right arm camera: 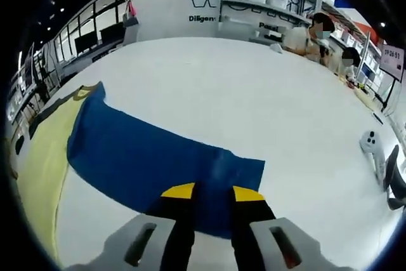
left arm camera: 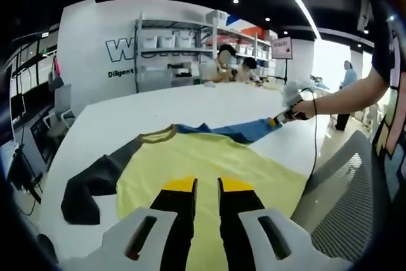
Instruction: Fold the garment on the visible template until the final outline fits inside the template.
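Yellow shirt under left tool clenched on it, right tool grasping blue sleeve.

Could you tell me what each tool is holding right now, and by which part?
The right tool grips the blue sleeve's cuff end; the left tool pinches the yellow shirt's body.

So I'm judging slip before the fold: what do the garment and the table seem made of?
Garment: soft matte knit fabric, likely cotton; it lies limp, and its blue sleeve shows creases. Table: smooth, hard white top with a faint sheen, possibly laminate.
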{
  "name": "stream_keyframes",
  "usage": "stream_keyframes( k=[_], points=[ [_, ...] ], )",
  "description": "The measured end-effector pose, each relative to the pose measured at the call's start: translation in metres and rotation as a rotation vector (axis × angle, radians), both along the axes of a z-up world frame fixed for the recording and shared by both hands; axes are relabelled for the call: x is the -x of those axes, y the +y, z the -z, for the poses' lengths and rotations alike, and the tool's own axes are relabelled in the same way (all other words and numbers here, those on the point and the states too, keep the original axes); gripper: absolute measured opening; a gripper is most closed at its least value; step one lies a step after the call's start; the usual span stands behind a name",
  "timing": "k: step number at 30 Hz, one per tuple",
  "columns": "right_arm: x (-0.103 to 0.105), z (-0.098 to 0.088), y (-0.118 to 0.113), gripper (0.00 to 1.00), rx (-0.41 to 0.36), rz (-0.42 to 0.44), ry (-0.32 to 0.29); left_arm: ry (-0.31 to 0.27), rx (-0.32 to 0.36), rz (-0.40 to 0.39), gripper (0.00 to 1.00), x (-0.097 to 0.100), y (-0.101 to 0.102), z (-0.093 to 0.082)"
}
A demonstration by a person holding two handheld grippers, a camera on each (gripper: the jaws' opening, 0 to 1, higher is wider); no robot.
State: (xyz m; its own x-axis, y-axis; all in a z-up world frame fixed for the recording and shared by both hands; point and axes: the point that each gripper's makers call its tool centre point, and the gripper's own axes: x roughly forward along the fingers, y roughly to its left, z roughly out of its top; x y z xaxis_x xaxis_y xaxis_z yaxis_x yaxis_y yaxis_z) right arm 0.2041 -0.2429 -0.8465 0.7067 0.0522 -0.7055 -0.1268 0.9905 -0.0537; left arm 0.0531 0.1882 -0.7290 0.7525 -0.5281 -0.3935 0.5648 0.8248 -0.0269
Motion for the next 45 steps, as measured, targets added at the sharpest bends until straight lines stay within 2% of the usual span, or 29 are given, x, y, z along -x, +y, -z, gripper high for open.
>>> stream_keyframes(
  k=[5,7,9,11,14,17,18,19,21,23,30,35,38,42,45],
  points=[
    [-0.005,0.001,-0.001,0.00,0.040,0.004,-0.006,0.005,-0.001,-0.001,0.08,0.002,-0.001,0.001],
    [-0.007,0.001,-0.005,0.00,0.086,-0.005,-0.016,0.004,-0.004,-0.005,0.08,0.002,0.001,0.001],
    [-0.009,0.001,-0.004,0.00,0.085,-0.018,-0.034,-0.001,-0.008,-0.023,0.09,0.001,0.004,0.000],
    [-0.012,0.000,-0.006,0.00,0.069,0.003,-0.068,-0.002,-0.011,-0.027,0.09,0.001,0.006,0.000],
    [-0.014,-0.001,-0.010,0.00,0.056,0.020,-0.067,-0.003,-0.011,-0.031,0.09,0.001,0.009,-0.001],
    [-0.017,-0.002,-0.015,0.00,-0.029,0.132,-0.067,-0.006,-0.018,-0.029,0.08,0.001,0.011,-0.002],
    [-0.018,-0.004,-0.015,0.00,-0.067,0.167,-0.080,-0.007,-0.019,-0.029,0.08,0.001,0.012,-0.002],
    [-0.018,-0.007,-0.016,0.00,-0.069,0.174,-0.085,-0.008,-0.020,-0.031,0.08,0.000,0.013,-0.003],
    [-0.021,-0.013,-0.014,0.00,-0.032,0.135,-0.107,-0.010,-0.023,-0.036,0.08,0.000,0.015,-0.003],
    [-0.022,-0.019,-0.015,0.00,-0.054,0.165,-0.124,-0.009,-0.018,-0.043,0.08,0.000,0.016,-0.004],
    [-0.027,-0.046,-0.010,0.00,-0.093,0.189,-0.202,-0.012,-0.013,-0.052,0.09,-0.001,0.018,-0.004],
    [-0.032,-0.065,-0.009,0.00,-0.144,0.221,-0.255,-0.010,-0.009,-0.043,0.09,0.000,0.016,-0.004],
    [-0.038,-0.073,-0.009,0.00,-0.223,0.262,-0.291,-0.011,-0.012,-0.038,0.09,0.000,0.015,-0.004],
    [-0.039,-0.084,-0.009,0.00,-0.218,0.264,-0.315,-0.010,-0.018,-0.028,0.09,0.001,0.014,-0.004],
    [-0.042,-0.095,-0.006,0.00,-0.247,0.273,-0.345,-0.012,-0.019,-0.029,0.09,0.000,0.015,-0.004]
  ],
)
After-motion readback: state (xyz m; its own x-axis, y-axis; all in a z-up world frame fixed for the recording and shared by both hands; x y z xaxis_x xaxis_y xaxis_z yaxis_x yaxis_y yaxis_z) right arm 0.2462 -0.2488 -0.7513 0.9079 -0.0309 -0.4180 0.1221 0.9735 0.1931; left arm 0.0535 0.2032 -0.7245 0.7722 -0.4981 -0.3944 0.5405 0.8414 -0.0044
